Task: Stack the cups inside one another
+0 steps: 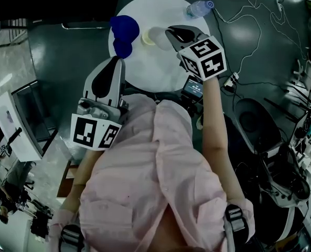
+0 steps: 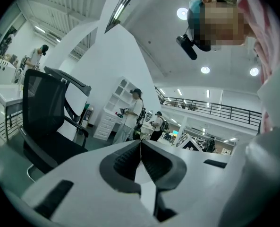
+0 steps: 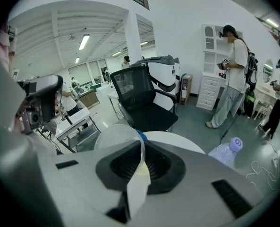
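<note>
One clear cup [image 1: 156, 35] [image 3: 112, 135] is gripped by its rim wall in the clenched right gripper [image 1: 168, 34] [image 3: 140, 143] and held just above the round white table [image 1: 145, 67] [image 3: 177, 143]. The cup is tipped on its side, long axis along the table's far half, rim at the jaws and base toward what appear to be two blue cups [image 1: 125, 26] set at the table's far left. One bottle [image 1: 200, 8] [image 3: 227, 150] is laid at the table's far right edge. The left gripper [image 1: 116, 61] [image 2: 140, 143] is held over the table's near left edge, jaws pressed together on nothing. Dark floor [image 1: 66, 51], an office chair [image 3: 142, 100] and a bright workshop are seen around the table.
</note>
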`<action>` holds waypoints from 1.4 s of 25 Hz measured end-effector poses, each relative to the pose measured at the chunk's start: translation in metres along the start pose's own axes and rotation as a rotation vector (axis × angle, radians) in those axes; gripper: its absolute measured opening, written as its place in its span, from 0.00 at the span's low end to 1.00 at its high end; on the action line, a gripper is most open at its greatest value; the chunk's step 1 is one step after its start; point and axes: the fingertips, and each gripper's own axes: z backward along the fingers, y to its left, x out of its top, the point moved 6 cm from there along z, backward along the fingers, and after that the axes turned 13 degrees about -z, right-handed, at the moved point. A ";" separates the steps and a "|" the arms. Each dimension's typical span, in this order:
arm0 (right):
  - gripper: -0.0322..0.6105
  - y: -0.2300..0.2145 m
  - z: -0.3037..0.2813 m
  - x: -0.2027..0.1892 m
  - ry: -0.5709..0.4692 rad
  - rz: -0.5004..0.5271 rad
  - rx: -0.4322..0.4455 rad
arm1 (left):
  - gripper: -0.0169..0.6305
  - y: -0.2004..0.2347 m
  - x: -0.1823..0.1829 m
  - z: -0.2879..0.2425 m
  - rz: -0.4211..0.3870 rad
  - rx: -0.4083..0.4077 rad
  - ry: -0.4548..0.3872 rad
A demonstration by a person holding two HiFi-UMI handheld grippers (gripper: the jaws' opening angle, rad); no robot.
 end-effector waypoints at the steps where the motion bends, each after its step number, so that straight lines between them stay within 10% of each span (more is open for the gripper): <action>1: 0.11 0.000 -0.002 -0.001 0.008 0.002 0.003 | 0.05 0.000 0.000 0.000 0.000 0.001 0.001; 35: 0.11 -0.019 -0.054 -0.023 0.191 0.084 0.006 | 0.05 -0.001 -0.002 -0.004 -0.005 0.010 0.022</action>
